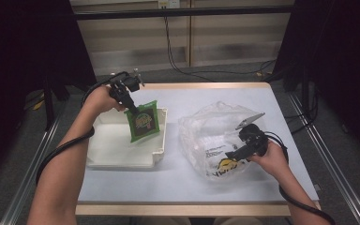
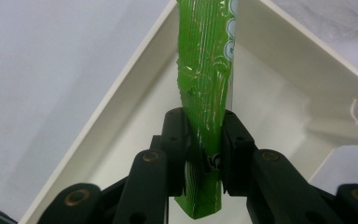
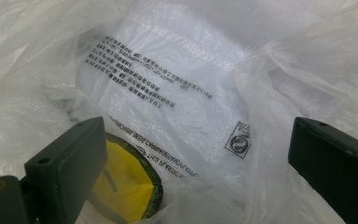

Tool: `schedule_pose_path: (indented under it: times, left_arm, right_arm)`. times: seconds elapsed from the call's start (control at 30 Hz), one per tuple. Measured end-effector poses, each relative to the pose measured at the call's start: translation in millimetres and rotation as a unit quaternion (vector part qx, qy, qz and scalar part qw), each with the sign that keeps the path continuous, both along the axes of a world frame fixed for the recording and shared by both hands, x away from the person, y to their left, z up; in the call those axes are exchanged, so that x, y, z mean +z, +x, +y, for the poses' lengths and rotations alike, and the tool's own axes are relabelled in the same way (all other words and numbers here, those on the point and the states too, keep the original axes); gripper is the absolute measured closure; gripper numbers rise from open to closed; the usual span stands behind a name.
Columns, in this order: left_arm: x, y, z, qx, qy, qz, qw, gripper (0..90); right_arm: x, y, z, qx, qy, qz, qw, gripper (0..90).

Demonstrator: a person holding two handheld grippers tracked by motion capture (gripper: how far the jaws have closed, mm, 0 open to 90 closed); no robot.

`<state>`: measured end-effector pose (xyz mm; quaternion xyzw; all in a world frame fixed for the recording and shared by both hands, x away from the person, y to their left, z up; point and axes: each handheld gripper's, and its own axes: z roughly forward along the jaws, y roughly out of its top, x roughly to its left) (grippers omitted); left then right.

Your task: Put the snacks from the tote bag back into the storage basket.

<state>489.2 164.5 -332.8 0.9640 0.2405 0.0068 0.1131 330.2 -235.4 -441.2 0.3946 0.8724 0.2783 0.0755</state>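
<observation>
A green snack packet point(image 1: 143, 123) hangs over the white tray point(image 1: 122, 161), held by its upper left corner in my left gripper point(image 1: 132, 108). In the left gripper view both pads press on the packet point(image 2: 205, 70), with the tray's wall point(image 2: 135, 84) below it. My right gripper point(image 1: 232, 154) is at the near side of a crumpled clear plastic bag point(image 1: 211, 126). Its jaws stand wide apart in the right gripper view, with the printed bag film point(image 3: 168, 93) bulging between them at the right gripper point(image 3: 196, 149). A yellow and green print point(image 3: 121, 186) shows by the left jaw.
The tray sits on the left half of the pale table point(image 1: 178, 183), the bag on the right half. Cables trail from both grippers along the forearms. Dark curtains flank the table, and a wall with a hanging cable point(image 1: 171, 51) lies beyond its far edge.
</observation>
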Motion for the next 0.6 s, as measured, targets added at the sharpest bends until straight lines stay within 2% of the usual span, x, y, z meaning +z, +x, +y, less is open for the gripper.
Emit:
schedule_pose_path:
  times: [0.1, 0.13, 0.2, 0.23, 0.3, 0.4, 0.47, 0.5, 0.57, 0.6]
  left_arm:
    - [-1.1, 1.6, -1.0, -0.007, 0.001, -0.001, 1.0, 74.4]
    - [-1.0, 1.9, -1.7, -0.004, -0.001, 0.007, 1.0, 74.4]
    - [-2.8, 2.6, -2.4, -0.007, 0.003, 0.0, 1.0, 74.4]
    - [-1.1, 4.6, -2.2, -0.02, 0.014, 0.007, 0.9997, 74.4]
    - [-1.6, 4.4, -3.0, -0.01, 0.002, 0.007, 0.9999, 74.5]
    - [-2.1, 4.8, -4.9, -0.012, -0.001, -0.004, 0.9999, 74.4]
    - [-1.3, 6.8, -5.9, -0.02, 0.001, -0.001, 0.9998, 74.2]
    - [-3.1, 5.9, -7.1, -0.014, -0.004, -0.007, 0.9999, 74.2]
    - [-4.1, 6.9, -8.7, -0.024, -0.001, -0.011, 0.9996, 74.1]
    - [-4.0, 7.7, -9.3, -0.028, 0.001, -0.005, 0.9996, 74.1]
  right_arm:
    - [0.1, -0.2, 0.2, 0.0, 0.0, -0.001, 1.0, 4.3]
    - [-0.2, -0.5, 0.6, -0.001, 0.0, 0.0, 1.0, 4.3]
    - [-0.4, -0.9, 1.4, -0.002, 0.001, 0.001, 1.0, 4.3]
    - [-0.3, -1.1, 1.6, -0.002, 0.001, 0.002, 1.0, 4.3]
    - [0.0, -1.2, 0.9, -0.001, -0.001, 0.001, 1.0, 4.3]
    - [-0.7, -1.2, 0.0, -0.001, 0.0, 0.0, 1.0, 4.3]
    - [-1.3, -0.8, -0.7, 0.0, -0.004, 0.0, 1.0, 4.3]
    - [-1.6, -0.8, -0.7, 0.0, -0.003, 0.001, 1.0, 4.3]
    - [-1.6, -0.9, -0.4, -0.003, -0.001, 0.002, 1.0, 4.3]
    - [-1.0, -1.2, -0.7, -0.005, -0.002, 0.003, 1.0, 4.3]
